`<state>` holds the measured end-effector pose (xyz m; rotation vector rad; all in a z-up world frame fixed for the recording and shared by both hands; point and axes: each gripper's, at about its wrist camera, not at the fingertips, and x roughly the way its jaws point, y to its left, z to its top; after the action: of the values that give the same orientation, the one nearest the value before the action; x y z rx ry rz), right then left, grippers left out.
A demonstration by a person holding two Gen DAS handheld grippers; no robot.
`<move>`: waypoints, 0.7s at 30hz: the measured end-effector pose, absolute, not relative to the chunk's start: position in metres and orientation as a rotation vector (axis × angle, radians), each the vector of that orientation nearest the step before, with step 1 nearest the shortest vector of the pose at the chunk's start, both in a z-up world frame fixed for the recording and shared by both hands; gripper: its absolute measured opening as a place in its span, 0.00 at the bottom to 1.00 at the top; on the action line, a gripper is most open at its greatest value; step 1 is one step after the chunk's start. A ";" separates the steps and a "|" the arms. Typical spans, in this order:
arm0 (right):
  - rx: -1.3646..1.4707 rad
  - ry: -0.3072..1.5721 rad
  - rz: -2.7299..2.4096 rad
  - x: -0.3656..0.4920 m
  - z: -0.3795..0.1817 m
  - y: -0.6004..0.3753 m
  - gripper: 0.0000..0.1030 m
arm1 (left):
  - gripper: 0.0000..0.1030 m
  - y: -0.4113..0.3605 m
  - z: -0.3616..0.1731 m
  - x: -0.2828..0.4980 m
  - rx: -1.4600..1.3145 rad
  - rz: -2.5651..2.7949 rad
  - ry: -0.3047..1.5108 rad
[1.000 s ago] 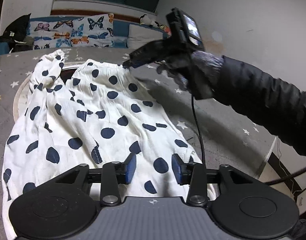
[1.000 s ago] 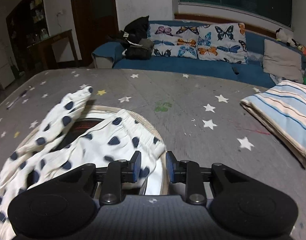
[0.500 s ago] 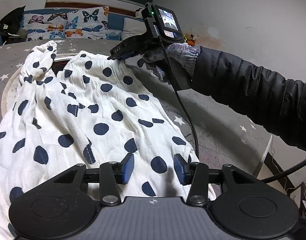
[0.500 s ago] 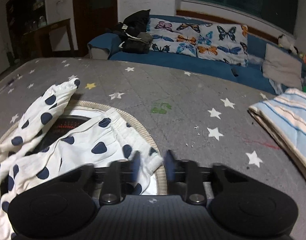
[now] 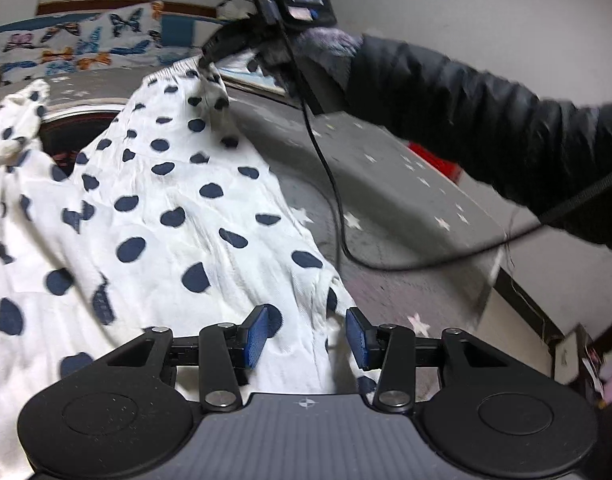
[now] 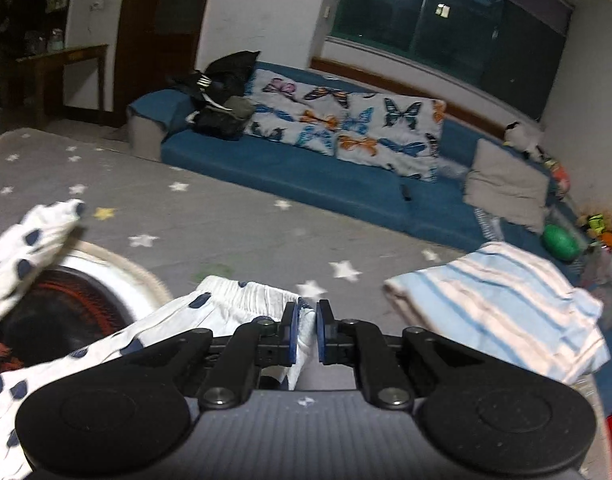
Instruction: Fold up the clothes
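White cotton with navy dots: one garment (image 5: 153,216) lies spread over a grey star-print surface (image 6: 233,216) and partly over one round mat (image 6: 117,268). Right gripper (image 6: 307,330) has just been closing; its jaws now pinch the gathered waistband edge, which is raised off the surface. Left gripper (image 5: 306,336) stands part-open over the near hem, cloth between its two blue pads (image 5: 254,336) but not pressed. One dark sleeve (image 5: 486,120) and one cable (image 5: 334,200) cross the left view. One striped folded cloth (image 6: 502,312) lies well apart to the right. Two butterfly cushions (image 6: 346,128) sit on one blue sofa (image 6: 326,176).
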<state>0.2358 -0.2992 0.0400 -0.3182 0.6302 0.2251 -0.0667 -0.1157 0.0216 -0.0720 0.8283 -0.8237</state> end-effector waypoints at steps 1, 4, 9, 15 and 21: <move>-0.324 0.630 0.214 0.238 0.039 -0.302 0.08 | 0.44 -0.117 0.021 -0.067 -0.072 -0.838 0.831; -0.333 0.648 0.178 0.247 0.032 -0.315 0.08 | 0.44 -0.119 0.020 -0.066 -0.076 -0.880 0.840; -0.358 0.750 0.127 0.260 0.005 -0.325 0.09 | 0.44 -0.117 0.022 -0.064 -0.077 -0.881 0.838; -0.359 0.743 0.140 0.250 0.013 -0.323 0.11 | 0.46 -0.103 0.039 -0.065 -0.072 -0.835 0.786; -0.327 0.744 0.262 0.224 0.035 -0.303 0.15 | 0.48 -0.081 0.058 -0.059 -0.093 -0.696 0.699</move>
<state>0.2240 -0.3030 0.0345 -0.3275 0.7442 0.2624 -0.0587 -0.0814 0.0584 -0.0932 0.6994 -0.6958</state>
